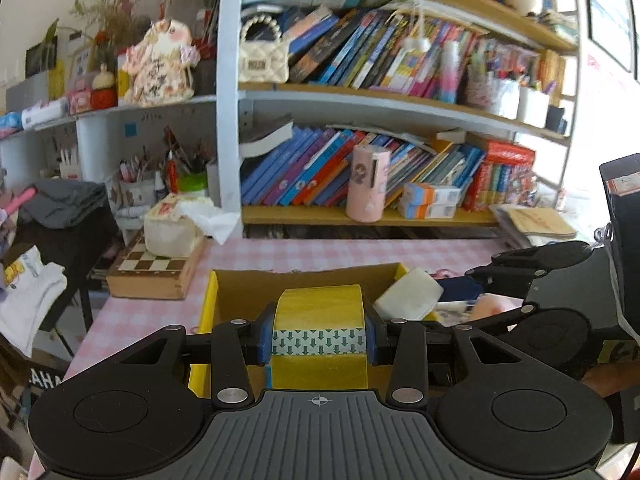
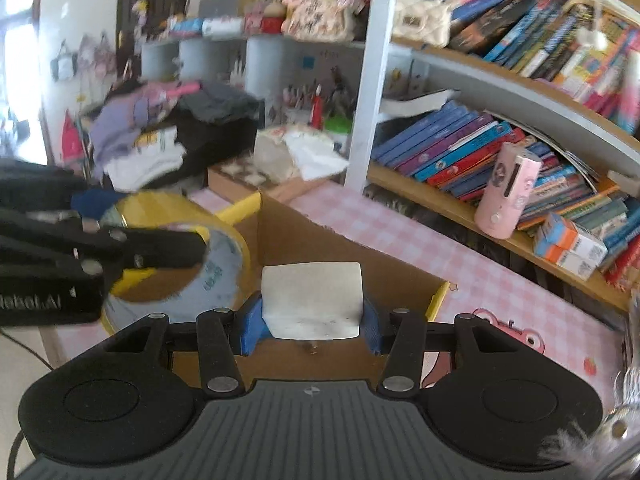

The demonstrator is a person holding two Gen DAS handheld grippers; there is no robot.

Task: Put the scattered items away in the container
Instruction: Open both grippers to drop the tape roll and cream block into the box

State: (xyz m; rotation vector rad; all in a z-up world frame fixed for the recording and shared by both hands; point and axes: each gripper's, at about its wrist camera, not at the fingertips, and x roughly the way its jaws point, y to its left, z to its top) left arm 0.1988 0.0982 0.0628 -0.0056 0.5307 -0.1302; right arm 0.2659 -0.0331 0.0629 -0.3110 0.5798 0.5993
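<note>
The open brown cardboard box with yellow-edged flaps (image 1: 240, 292) sits on the pink-and-white checked table (image 1: 320, 252), and both carried things hang over it. The left hand-held gripper (image 1: 319, 340) is closed on a wide roll of yellow tape with a band of green arrows (image 1: 319, 312), its blue pads (image 1: 265, 338) pressing the roll's flat sides above the box's middle. The right hand-held gripper (image 2: 308, 322) is clamped on a white rectangular sponge-like block (image 2: 313, 300), just above the box's right half (the block's exact material is hard to tell).

To do this step well, I would bring each load lower inside the box walls before letting go, so nothing bounces out. The roll could trundle if it lands on its rim, so tipping it onto a flat side looks wise. The two tools are close together above the box; releasing one at a time, the block nearer the right wall, should keep them from knocking.
</note>
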